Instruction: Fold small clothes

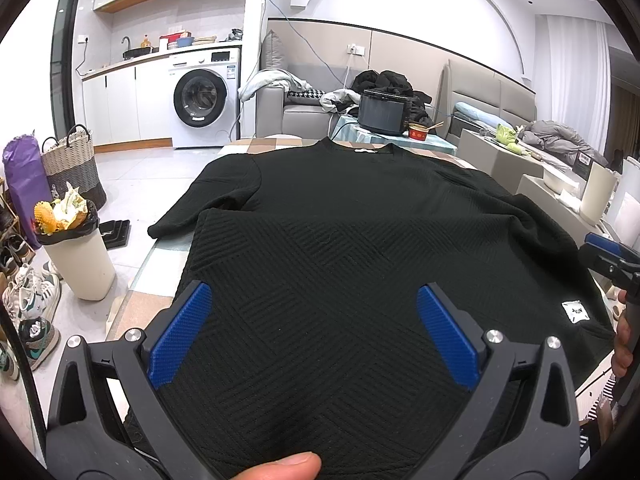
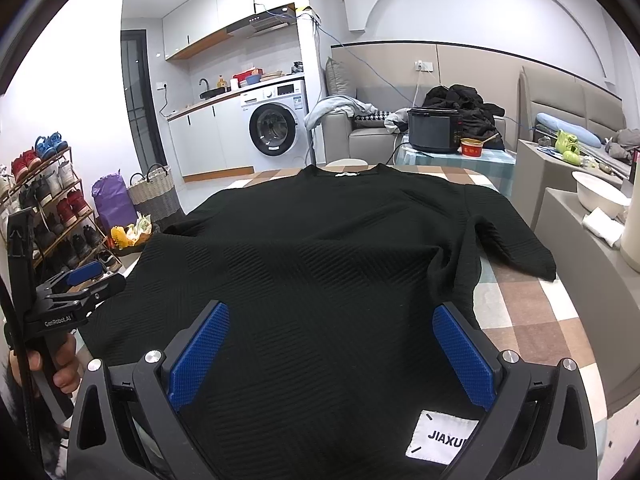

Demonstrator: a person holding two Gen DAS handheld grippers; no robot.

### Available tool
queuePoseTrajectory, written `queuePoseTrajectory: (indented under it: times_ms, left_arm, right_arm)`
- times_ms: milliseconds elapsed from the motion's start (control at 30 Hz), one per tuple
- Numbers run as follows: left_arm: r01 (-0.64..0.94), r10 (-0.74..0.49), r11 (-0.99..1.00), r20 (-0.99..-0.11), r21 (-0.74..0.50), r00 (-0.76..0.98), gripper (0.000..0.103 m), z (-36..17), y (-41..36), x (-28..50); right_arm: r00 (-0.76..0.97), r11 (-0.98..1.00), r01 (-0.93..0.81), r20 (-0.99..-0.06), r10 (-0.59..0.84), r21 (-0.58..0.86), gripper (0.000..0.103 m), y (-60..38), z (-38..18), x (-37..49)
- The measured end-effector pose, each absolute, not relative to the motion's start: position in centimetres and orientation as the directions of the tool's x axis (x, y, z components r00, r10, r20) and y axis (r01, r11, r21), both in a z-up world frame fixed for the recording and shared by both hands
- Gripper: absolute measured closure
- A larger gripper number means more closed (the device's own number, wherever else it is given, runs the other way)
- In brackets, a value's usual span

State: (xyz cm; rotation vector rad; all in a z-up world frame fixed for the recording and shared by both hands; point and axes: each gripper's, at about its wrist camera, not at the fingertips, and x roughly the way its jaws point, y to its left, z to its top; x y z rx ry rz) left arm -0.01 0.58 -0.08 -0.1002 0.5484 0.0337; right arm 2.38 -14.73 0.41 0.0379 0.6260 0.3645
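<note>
A black textured short-sleeved top (image 1: pixel 328 216) lies flat on the checked table, collar at the far end, and shows in the right wrist view (image 2: pixel 332 240) too. Its white label (image 2: pixel 442 438) sits at the near right hem. My left gripper (image 1: pixel 314 304) is open over the near left hem, blue pads (image 1: pixel 180 332) spread apart with cloth between them. My right gripper (image 2: pixel 332 324) is open over the near right hem. Each gripper also shows in the other's view, the right (image 1: pixel 608 256) and the left (image 2: pixel 80 284), both beside the top's edges.
The checked tablecloth (image 2: pixel 524 304) is bare at the right. A black cooker (image 1: pixel 382 114) and a red bowl (image 1: pixel 418 132) stand beyond the collar. A full bin (image 1: pixel 76 252), baskets and shoes stand on the floor at the left. White tubs (image 2: pixel 600 196) stand at the right.
</note>
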Motion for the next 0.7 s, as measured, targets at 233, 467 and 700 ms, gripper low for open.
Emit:
queuePoseTrajectory:
  times_ms: [233,467,700]
  left_arm:
    - [-0.059,0.006,0.995,-0.522,-0.085,0.853,0.001,-0.08,0.58,0.0]
    - [-0.059,0.005,0.995,-0.523,-0.086,0.852,0.001,-0.08,0.6,0.01]
    - [-0.059,0.006,0.995,-0.522,-0.084,0.853,0.001,-0.07,0.63,-0.03]
  right_arm:
    - [0.751,0.937,-0.321,-0.565,0.342,0.141,0.0,-14.87,0.46,2.24]
    - [0.751,0.937,-0.32,-0.565,0.342,0.141,0.0,-14.7,0.46,2.3]
    - [0.75,0.936,-0.321,-0.566,0.343,0.141,0.0,-14.7,0.46,2.3]
